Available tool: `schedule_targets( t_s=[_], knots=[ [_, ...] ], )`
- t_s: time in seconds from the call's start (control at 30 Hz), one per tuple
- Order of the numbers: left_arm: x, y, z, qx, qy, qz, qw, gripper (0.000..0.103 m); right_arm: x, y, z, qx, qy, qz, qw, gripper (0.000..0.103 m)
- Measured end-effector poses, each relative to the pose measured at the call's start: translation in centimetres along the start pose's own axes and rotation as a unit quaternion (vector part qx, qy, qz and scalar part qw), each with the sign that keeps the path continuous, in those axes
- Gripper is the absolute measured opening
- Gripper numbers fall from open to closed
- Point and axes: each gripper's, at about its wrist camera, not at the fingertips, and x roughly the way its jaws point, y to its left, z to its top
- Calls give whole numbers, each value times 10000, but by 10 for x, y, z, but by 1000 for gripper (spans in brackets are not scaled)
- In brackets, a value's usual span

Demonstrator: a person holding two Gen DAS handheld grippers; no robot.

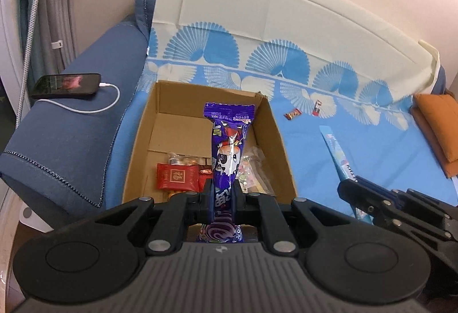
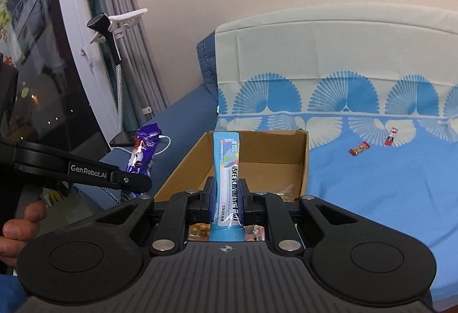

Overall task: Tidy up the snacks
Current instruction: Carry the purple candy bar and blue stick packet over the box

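Observation:
My left gripper (image 1: 223, 192) is shut on a purple snack packet (image 1: 229, 141) and holds it upright above the open cardboard box (image 1: 137, 141). The box holds a red packet (image 1: 177, 177) and clear-wrapped sweets (image 1: 252, 169). My right gripper (image 2: 227, 195) is shut on a light blue snack stick (image 2: 227, 164), held over the box's near edge (image 2: 183, 167). The right gripper (image 1: 357, 192) and its stick (image 1: 336, 152) also show in the left wrist view, and the left gripper's purple packet (image 2: 144, 149) shows in the right wrist view. Two small wrapped candies (image 1: 292, 114) (image 1: 317, 108) lie on the blue cloth beyond the box.
The box stands on a sofa covered with a blue fan-pattern cloth (image 1: 372, 147). A phone (image 1: 65, 85) on a white cable lies on the sofa's left armrest. An orange cushion (image 1: 438, 127) lies at the right. Curtains and a clip-on holder (image 2: 114, 23) are at the left.

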Motion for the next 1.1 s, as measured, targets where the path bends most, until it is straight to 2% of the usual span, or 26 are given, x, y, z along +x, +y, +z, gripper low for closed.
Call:
schedule_targets(
  t_s=[0.3,1.1],
  knots=[
    [-9,7,-5,-148,-115,-163,9997,11,-3,14,1,-226,-14,-94,9997,16],
    [1,8,-2,-200,-48,-131,9997,11,5,10,-1,-178,126,-86,9997,16]
  ],
)
